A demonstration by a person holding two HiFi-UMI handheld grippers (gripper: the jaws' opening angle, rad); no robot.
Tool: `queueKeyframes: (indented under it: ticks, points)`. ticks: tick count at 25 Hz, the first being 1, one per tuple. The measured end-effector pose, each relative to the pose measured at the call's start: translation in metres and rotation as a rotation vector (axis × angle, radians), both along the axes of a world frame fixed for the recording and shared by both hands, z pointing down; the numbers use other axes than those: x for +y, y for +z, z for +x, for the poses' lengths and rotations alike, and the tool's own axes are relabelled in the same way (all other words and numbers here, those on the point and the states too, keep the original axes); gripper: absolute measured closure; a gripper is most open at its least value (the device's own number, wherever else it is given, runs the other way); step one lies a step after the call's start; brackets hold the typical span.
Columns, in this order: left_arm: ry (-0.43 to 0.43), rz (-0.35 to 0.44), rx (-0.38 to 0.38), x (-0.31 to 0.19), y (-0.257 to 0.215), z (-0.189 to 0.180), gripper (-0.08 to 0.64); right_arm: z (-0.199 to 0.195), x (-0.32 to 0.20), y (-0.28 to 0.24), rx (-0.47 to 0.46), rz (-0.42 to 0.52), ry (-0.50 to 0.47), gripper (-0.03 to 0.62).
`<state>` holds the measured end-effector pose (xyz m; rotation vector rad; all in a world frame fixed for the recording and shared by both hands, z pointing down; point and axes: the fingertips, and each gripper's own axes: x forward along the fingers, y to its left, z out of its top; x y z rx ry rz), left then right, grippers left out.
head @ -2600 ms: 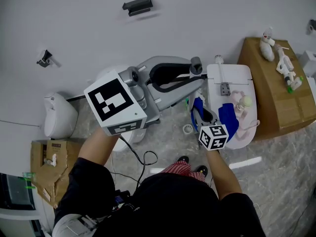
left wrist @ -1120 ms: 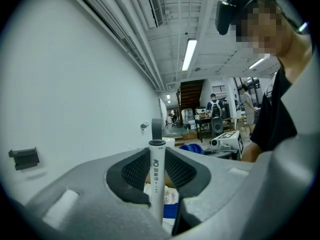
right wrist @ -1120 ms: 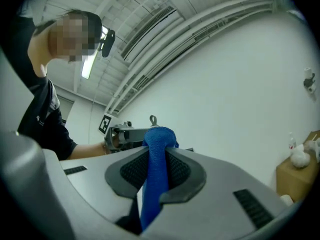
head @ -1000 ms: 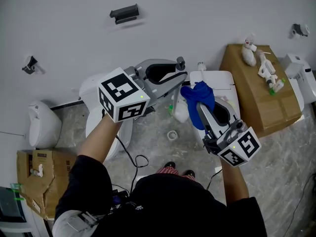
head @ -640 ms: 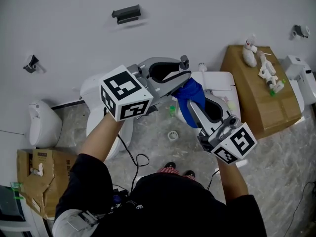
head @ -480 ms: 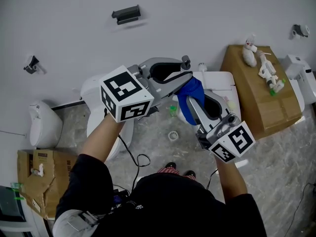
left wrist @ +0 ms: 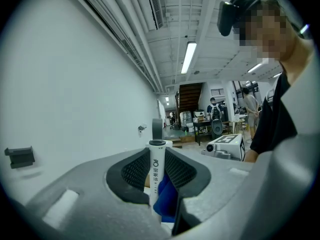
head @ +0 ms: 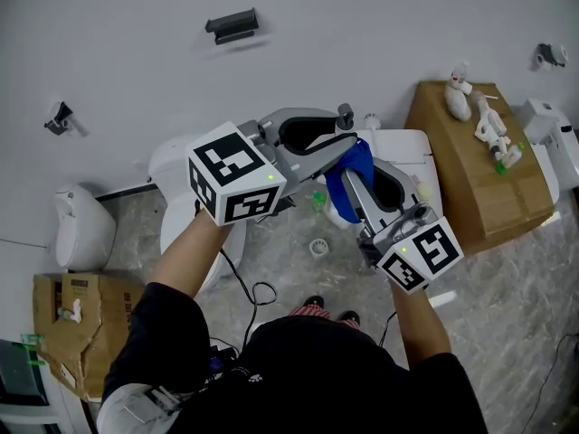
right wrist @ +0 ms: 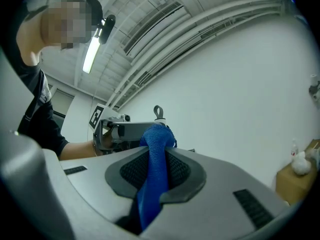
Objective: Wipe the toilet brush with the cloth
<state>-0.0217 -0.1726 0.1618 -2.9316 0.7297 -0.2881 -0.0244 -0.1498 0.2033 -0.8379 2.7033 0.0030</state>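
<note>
The left gripper (left wrist: 156,159) is closed on the white handle of the toilet brush (left wrist: 155,184), its two dark pads pressing the handle from either side; the handle stands upright between them, with a grey loop (head: 345,114) at its top. The right gripper (right wrist: 156,159) is clamped on the blue cloth (right wrist: 154,184), which runs as a bunched strip through the jaws and ends in a wad beyond the tips. That wad lies against the brush handle just beside the left jaws, below the loop. In the head view the two grippers meet tip to tip in front of the person, the left coming in from the left and the right from lower right. The brush's bristle end is hidden behind the grippers. Under them stands a white toilet (head: 425,152), with a cardboard box (head: 475,179) beside it and a second toilet (head: 172,174) to the left
</note>
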Motion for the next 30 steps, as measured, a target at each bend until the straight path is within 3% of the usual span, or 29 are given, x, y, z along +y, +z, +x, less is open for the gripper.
queueKeyframes:
  ticks: [30]
  points:
    - [-0.006, -0.008, 0.002, 0.001, -0.006, 0.000, 0.465, -0.012, -0.008, 0.034, 0.064, -0.090, 0.027, 0.528]
